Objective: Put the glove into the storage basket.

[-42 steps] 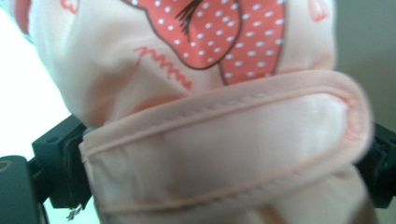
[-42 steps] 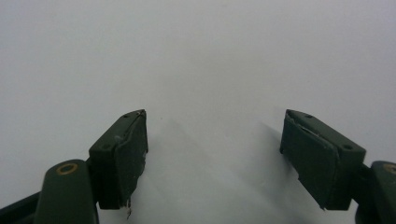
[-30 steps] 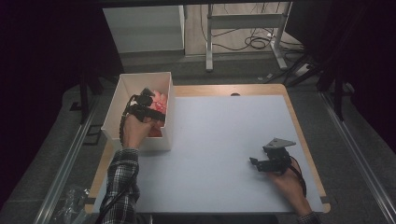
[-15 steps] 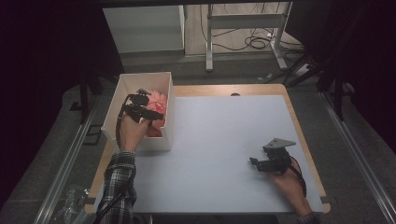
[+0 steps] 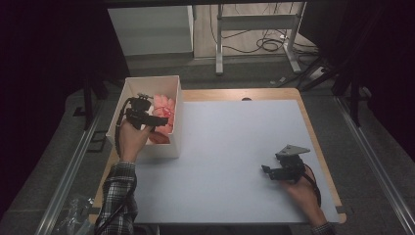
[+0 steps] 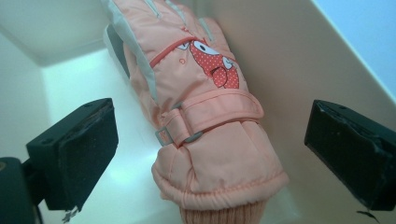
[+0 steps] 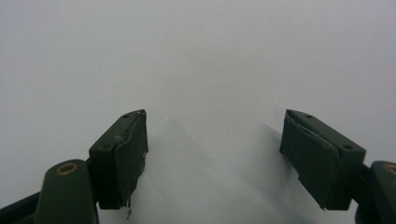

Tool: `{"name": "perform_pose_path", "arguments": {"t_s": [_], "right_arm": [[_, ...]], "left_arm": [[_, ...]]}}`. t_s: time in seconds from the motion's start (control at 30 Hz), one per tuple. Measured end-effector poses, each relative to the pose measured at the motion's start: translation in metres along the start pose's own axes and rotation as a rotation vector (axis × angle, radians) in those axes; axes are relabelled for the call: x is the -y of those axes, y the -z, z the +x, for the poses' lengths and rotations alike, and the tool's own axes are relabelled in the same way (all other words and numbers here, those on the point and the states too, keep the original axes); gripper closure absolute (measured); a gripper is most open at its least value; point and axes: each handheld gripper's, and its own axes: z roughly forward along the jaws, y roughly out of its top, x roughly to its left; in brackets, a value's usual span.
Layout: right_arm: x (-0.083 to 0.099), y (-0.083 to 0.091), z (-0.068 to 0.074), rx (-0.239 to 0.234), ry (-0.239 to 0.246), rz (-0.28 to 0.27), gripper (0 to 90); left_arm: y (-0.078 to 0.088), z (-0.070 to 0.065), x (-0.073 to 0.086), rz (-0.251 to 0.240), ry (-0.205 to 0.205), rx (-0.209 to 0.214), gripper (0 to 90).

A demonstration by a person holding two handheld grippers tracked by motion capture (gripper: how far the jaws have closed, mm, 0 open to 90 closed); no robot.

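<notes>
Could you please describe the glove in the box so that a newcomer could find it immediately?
Start at the open white rectangular box on the table's far left corner. Inside, against its right wall, lies a peach-pink padded winter glove, between the left claw's open jaws. It has a buckled wrist strap, a ribbed knit cuff and a red polka-dot cartoon patch.

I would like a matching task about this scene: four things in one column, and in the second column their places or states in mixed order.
Things:
1. glove
2. left gripper
3. right gripper
4. white box

Places or states:
A. stands at the table's left edge
B. open, over the bare table surface, near the right side
C. lies inside the box, peach-pink, with a strap and buckle
D. open, jaws on either side of the glove's cuff end, not closed on it

Pairs: 1-C, 2-D, 3-B, 4-A
</notes>
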Motion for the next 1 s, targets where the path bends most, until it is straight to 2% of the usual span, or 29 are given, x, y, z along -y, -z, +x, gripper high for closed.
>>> {"name": "perform_pose_path", "arguments": {"t_s": [0.3, 0.53, 0.83, 0.87, 1.0], "right_arm": [[0.000, 0.000, 0.000, 0.000, 0.001, 0.000, 23.4], [0.000, 0.000, 0.000, 0.000, 0.002, 0.003, 23.4], [0.000, 0.000, 0.000, 0.000, 0.003, 0.003, 23.4], [0.000, 0.000, 0.000, 0.000, 0.002, 0.003, 23.4], [0.000, 0.000, 0.000, 0.000, 0.000, 0.003, 23.4]], "left_arm": [[0.017, -0.008, 0.000, -0.054, -0.024, 0.021, 3.0], [0.033, -0.026, -0.003, -0.101, -0.074, 0.052, 3.0], [0.042, -0.062, -0.003, -0.138, -0.153, 0.126, 3.0], [0.043, -0.071, -0.002, -0.144, -0.178, 0.143, 3.0], [0.043, -0.088, 0.001, -0.152, -0.216, 0.179, 2.8]]}}
